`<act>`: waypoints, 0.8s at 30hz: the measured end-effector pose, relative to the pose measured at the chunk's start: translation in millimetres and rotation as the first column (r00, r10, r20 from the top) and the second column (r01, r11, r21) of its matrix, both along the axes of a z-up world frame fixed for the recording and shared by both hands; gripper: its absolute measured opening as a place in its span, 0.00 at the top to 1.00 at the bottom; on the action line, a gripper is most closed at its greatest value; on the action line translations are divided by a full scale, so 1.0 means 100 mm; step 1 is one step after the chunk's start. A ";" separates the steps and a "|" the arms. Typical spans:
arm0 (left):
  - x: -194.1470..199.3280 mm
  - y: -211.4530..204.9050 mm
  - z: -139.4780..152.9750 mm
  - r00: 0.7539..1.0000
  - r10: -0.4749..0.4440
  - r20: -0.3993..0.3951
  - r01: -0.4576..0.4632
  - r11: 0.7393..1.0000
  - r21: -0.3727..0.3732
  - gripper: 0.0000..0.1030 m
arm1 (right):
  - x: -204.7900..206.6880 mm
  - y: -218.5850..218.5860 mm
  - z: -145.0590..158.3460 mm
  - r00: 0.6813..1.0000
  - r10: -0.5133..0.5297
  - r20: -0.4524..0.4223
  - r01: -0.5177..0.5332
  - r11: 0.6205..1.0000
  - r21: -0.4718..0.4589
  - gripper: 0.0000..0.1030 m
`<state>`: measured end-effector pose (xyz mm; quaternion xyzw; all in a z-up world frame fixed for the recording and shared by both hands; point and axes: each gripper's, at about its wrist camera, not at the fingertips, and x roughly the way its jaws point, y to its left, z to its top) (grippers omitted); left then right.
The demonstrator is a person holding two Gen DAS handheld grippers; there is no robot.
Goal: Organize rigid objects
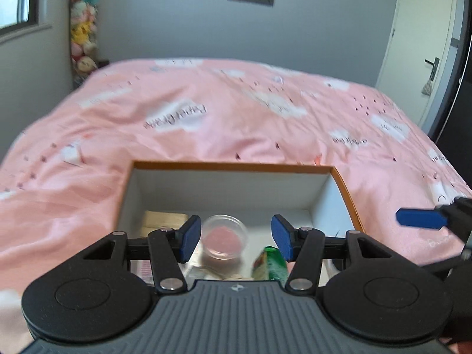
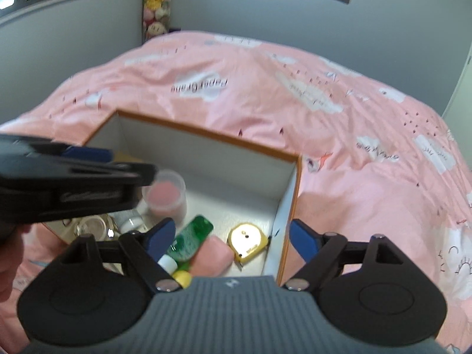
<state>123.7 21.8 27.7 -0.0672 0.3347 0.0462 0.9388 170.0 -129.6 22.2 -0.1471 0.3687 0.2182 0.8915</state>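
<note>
An open box (image 1: 348, 194) with an orange rim and white walls sits on the pink bed; it also shows in the right wrist view (image 2: 206, 150). Inside lie a clear cup of pink stuff (image 1: 224, 240) (image 2: 165, 196), a green bottle (image 1: 270, 264) (image 2: 191, 237), a pink block (image 2: 211, 256), a yellow tape measure (image 2: 247, 243) and small jars (image 2: 131, 219). My left gripper (image 1: 236, 240) is open and empty above the cup. My right gripper (image 2: 231, 237) is open and empty over the box's right wall.
The pink bedspread (image 1: 236, 118) with white cloud prints surrounds the box. Stuffed toys (image 1: 82, 29) hang in the far left corner. A white door (image 1: 424, 44) stands at the right. The left gripper's body (image 2: 67, 183) crosses the left of the right wrist view.
</note>
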 end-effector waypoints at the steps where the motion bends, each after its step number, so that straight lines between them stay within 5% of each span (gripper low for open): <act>1: -0.06 0.01 0.04 1.000 -0.007 0.006 0.007 1.000 0.009 0.38 | -0.04 0.00 0.05 1.000 -0.006 0.014 0.006 1.000 0.013 0.16; 9: -0.56 0.07 0.26 0.998 0.022 0.066 -0.031 0.988 0.154 0.35 | -0.45 -0.14 0.42 0.990 -0.088 0.108 0.074 0.989 0.128 0.16; 12: -0.74 0.07 0.26 0.991 0.049 0.122 -0.068 0.984 0.162 0.21 | -0.68 -0.22 0.49 0.979 -0.146 0.142 0.119 0.976 0.180 0.14; 19: -1.12 -0.02 0.19 0.982 0.082 0.170 -0.114 0.975 0.189 0.13 | -1.11 -0.31 0.42 0.961 -0.217 0.172 0.171 0.954 0.247 0.10; 24: -1.28 -0.01 0.02 0.989 0.094 0.115 -0.112 0.980 0.163 0.12 | -1.31 -0.31 0.37 0.958 -0.224 0.180 0.170 0.947 0.273 0.07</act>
